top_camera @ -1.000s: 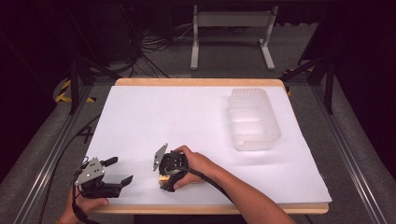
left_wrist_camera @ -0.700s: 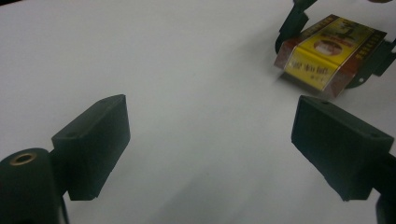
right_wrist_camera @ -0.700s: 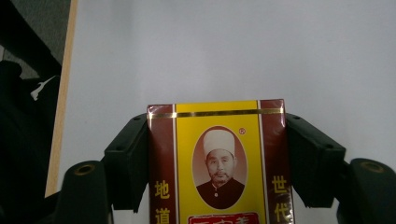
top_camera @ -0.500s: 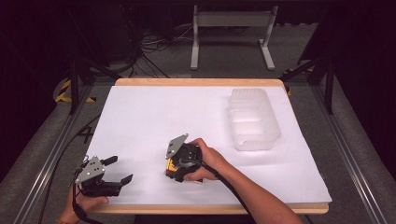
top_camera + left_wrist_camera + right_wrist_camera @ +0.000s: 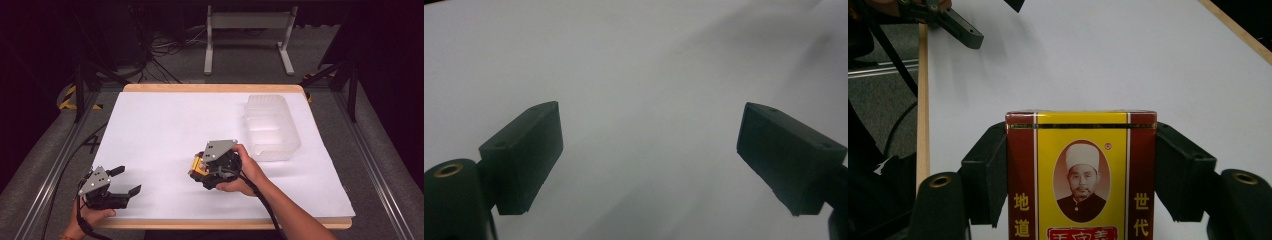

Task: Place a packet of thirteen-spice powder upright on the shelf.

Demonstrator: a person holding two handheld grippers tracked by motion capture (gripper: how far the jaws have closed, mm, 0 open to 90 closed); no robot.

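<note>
Your left gripper (image 5: pixel 123 181) rests at the near left corner of the white table (image 5: pixel 165 125), well apart from the clear plastic bin (image 5: pixel 272 127). In the left gripper view its jaws stand wide with bare white surface between them; it holds nothing.

Nearer the middle, on the near left of the bin, your right gripper (image 5: pixel 198 169) is clamped on a small carton. In the right gripper view the red-and-yellow box (image 5: pixel 1081 175) sits squarely between the two black pads (image 5: pixel 985 172), both pressing on its side faces. The box bears a printed portrait and Chinese characters; its top edge is level and shows no skew. The jaws have just been closing, and the box is now held between them. In the high view the box (image 5: pixel 196 166) shows as a red and yellow patch under the grey plate, apparently lifted clear of the table, though contact with the surface cannot be ruled out from that angle.

Assessment: the pickup appears complete and the carry is in hand. The bin, at the far right of the table, stands open and looks empty, so it is the likely destination.

The next move calls for you to bring the box over the bin's near rim, keep it level, lower it inside, and only then release. Keep your left gripper where it is, clear of the path.
</note>
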